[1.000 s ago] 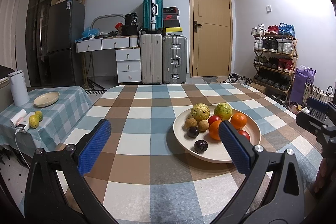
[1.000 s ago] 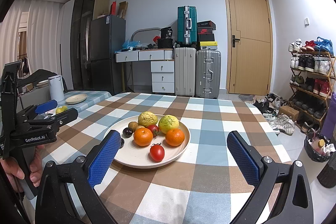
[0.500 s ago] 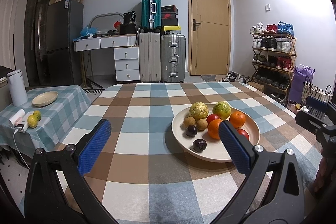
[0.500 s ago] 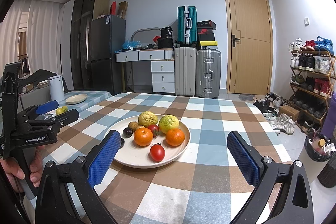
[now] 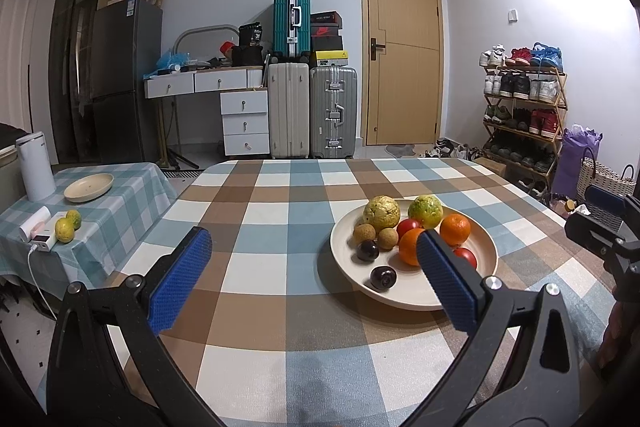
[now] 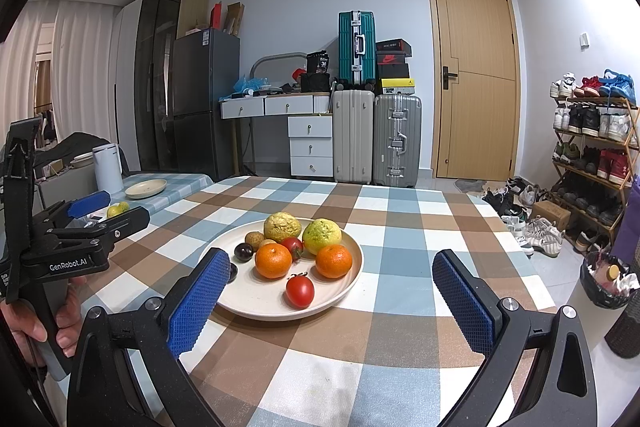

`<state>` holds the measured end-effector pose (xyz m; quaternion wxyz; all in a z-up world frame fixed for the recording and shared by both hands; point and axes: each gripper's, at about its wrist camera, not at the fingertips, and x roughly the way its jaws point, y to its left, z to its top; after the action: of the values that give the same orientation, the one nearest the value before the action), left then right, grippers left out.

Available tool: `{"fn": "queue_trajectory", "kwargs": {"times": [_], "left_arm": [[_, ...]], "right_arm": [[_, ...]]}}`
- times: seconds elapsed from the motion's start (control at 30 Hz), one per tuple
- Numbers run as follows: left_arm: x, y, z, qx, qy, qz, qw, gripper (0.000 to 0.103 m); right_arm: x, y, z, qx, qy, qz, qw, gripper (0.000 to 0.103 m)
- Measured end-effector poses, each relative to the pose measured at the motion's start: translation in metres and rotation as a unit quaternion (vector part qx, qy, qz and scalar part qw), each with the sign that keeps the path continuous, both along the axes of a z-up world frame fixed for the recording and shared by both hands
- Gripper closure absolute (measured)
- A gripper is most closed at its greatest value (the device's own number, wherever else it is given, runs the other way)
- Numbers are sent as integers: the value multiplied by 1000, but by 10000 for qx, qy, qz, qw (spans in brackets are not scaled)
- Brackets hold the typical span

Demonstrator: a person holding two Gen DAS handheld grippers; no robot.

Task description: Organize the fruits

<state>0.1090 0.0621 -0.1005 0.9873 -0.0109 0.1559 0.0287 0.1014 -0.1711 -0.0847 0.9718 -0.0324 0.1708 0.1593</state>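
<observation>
Fruits sit piled on a cream plate on the checked desk: two oranges, a tomato, dark plums; they look light, round and rolly, tomato soft, so best pinched gently across the middle. Left hand-held gripper and right hand-held gripper both wide open, holding nothing, short of the plate. Versus a second ago, left view has drifted slightly rightward, plate otherwise untouched
</observation>
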Motion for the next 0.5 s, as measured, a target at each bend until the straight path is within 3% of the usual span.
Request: {"fn": "queue_trajectory", "kwargs": {"times": [0.5], "left_arm": [[-3, -3, 1, 12, 42, -49, 10000, 1]], "right_arm": [[0, 0, 0, 3, 2, 0, 10000, 0]]}}
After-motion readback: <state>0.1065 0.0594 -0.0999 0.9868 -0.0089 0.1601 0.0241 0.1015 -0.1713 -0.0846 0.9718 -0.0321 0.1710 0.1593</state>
